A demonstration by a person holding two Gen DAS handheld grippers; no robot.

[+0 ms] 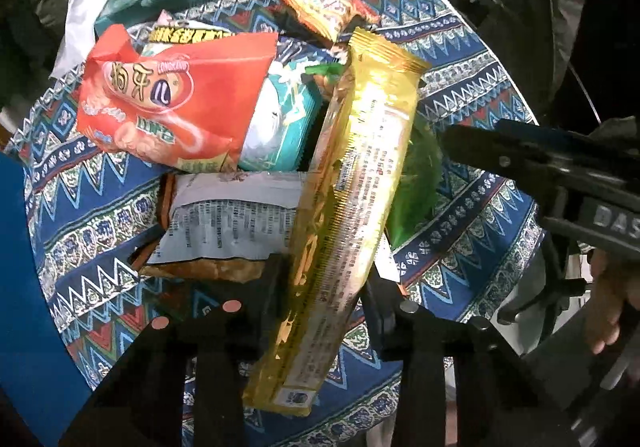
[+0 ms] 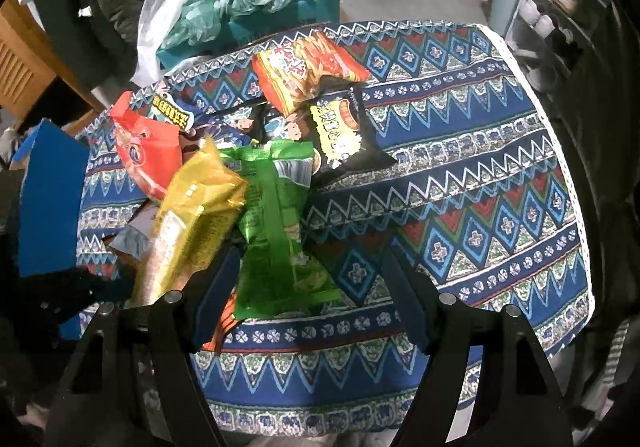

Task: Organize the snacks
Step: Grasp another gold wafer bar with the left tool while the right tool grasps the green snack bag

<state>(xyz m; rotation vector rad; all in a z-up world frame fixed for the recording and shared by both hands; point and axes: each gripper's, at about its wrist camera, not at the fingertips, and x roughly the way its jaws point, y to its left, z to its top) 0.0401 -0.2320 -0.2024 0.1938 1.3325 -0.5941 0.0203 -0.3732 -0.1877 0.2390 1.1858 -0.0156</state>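
Observation:
My left gripper (image 1: 324,287) is shut on a long yellow snack packet (image 1: 352,183) and holds it over a pile of snacks; the packet also shows in the right wrist view (image 2: 192,223). The pile holds a red bag (image 1: 172,107), a teal-and-white packet (image 1: 276,119), a silver-backed bag (image 1: 232,219) and an orange bag (image 1: 324,7). My right gripper (image 2: 312,279) is open above a green packet (image 2: 276,223). A black bag (image 2: 344,135) and the orange bag (image 2: 304,71) lie beyond it.
A round table with a blue patterned cloth (image 2: 460,175) carries everything. A blue box (image 2: 48,203) stands at its left edge. Plastic bags (image 2: 224,7) are heaped behind. A shoe rack (image 2: 560,7) stands at the right.

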